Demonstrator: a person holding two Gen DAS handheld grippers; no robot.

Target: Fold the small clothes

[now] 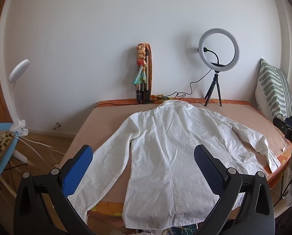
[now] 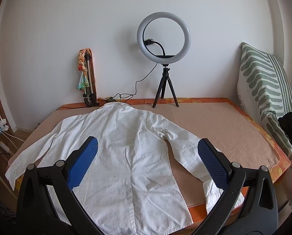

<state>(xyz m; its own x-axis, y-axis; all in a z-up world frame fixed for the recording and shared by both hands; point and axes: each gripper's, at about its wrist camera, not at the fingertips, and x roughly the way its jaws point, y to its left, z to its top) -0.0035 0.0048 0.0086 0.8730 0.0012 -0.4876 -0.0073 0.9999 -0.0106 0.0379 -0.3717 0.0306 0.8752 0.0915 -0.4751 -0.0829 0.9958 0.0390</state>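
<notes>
Both tools [image 1: 143,157] [image 2: 147,149] spread wide | shirt [image 1: 165,152] flat on bed [image 2: 224,121] (untouched)

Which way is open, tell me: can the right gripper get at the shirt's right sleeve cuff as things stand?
Probably yes. The right gripper is open and empty, and the cuff of the white shirt lies flat on the bed just below its right finger, with nothing lying over it.

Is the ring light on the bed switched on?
No, the ring light on its small tripod behind the white shirt looks dull grey, with no glow on the wall around it.
</notes>
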